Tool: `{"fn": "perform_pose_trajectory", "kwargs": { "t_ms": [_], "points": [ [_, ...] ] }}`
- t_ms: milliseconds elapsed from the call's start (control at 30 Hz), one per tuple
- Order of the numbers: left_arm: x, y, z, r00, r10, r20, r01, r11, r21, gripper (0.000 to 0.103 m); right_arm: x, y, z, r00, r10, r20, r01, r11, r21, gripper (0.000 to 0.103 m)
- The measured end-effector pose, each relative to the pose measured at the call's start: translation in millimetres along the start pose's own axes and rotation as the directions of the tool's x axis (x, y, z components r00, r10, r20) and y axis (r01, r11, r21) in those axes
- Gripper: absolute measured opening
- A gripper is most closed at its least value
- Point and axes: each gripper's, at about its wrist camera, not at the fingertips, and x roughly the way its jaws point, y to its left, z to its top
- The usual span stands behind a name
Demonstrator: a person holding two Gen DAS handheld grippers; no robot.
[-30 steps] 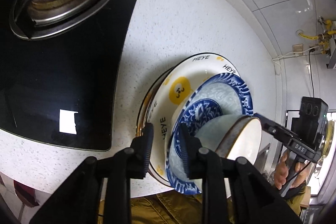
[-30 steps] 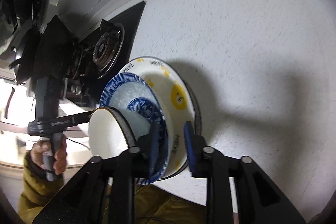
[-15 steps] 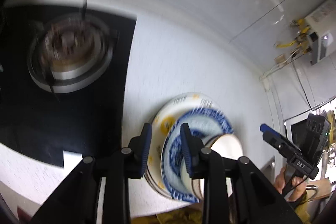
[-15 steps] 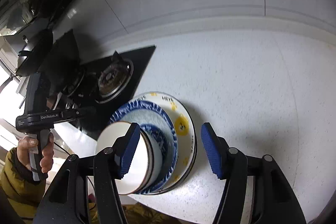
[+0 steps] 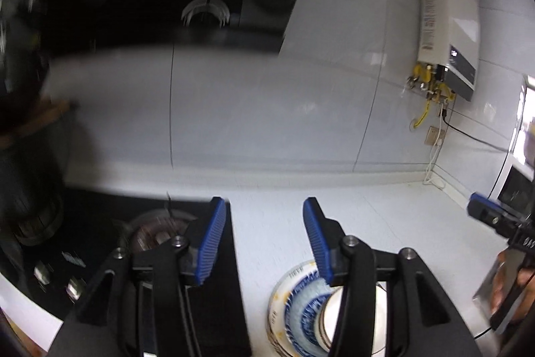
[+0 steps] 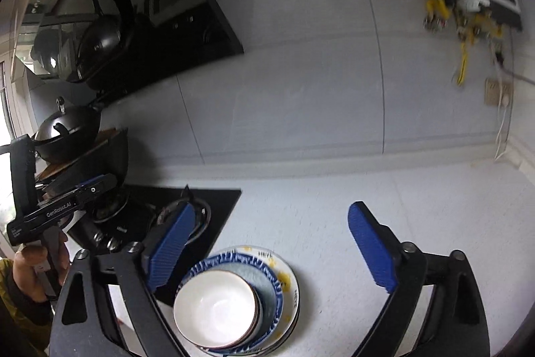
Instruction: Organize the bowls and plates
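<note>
Both tools opening (nothing between pads), left tool and right tool above stacked dishes.

Both grippers let go of the dish stack and lift away from it

The left gripper, whose pads clamped the rim of the yellow-dotted plate a second ago, now has its jaws opening with nothing between them, the stack sitting low beneath its right finger. The right gripper, which pinched the opposite rim, is opening wide and empty, raised above the stack. The blue-patterned plate and the white bowl, earlier tipped up on edge, now lie flat and nested below the grippers. Both views now tilt up from the counter to the tiled wall and water heater.
</note>
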Motion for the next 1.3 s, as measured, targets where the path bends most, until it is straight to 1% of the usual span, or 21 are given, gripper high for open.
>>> {"fn": "perform_pose_trajectory", "kwargs": {
  "t_ms": [33,100,167,267,333,400,600,833,1067,1300],
  "points": [
    [-10,-5,3,1.0,0.012,0.027,-0.012,1.0,0.015,0.058,-5,2,1,1.0,-0.005,0.021,0.005,1.0,-0.005,0.102],
    [-33,-13,8,0.994,0.036,0.105,-0.04,0.998,0.041,0.071,-14,8,2,0.999,-0.016,0.052,0.016,1.0,-0.015,0.102],
    [-50,-19,12,0.986,0.048,0.16,-0.058,0.997,0.056,0.079,-22,14,2,0.997,-0.028,0.069,0.03,0.999,-0.031,0.102],
    [-66,-20,12,0.981,0.036,0.188,-0.046,0.998,0.049,0.083,-30,22,-1,0.996,-0.039,0.079,0.042,0.998,-0.042,0.102],
    [-71,-20,10,0.983,0.032,0.178,-0.04,0.998,0.038,0.084,-35,24,-6,0.996,-0.051,0.076,0.055,0.998,-0.043,0.102],
    [-70,-19,5,0.988,0.035,0.152,-0.042,0.998,0.039,0.084,-39,26,-11,0.996,-0.06,0.068,0.063,0.997,-0.037,0.102],
    [-63,-22,-22,0.992,0.1,0.077,-0.105,0.992,0.067,0.084,-48,26,-29,0.996,-0.086,0.03,0.087,0.996,-0.01,0.102],
    [-62,-28,-49,0.995,0.095,0.001,-0.095,0.992,0.077,0.084,-50,24,-49,0.988,-0.126,-0.086,0.128,0.992,0.018,0.102],
    [-78,-41,-66,0.993,0.113,-0.027,-0.111,0.992,0.066,0.084,-69,14,-58,0.984,-0.131,-0.122,0.133,0.991,0.009,0.102],
    [-108,-73,-79,0.99,0.136,-0.047,-0.133,0.989,0.06,0.084,-89,-4,-70,0.968,-0.138,-0.208,0.139,0.99,-0.01,0.102]
  ]
}}
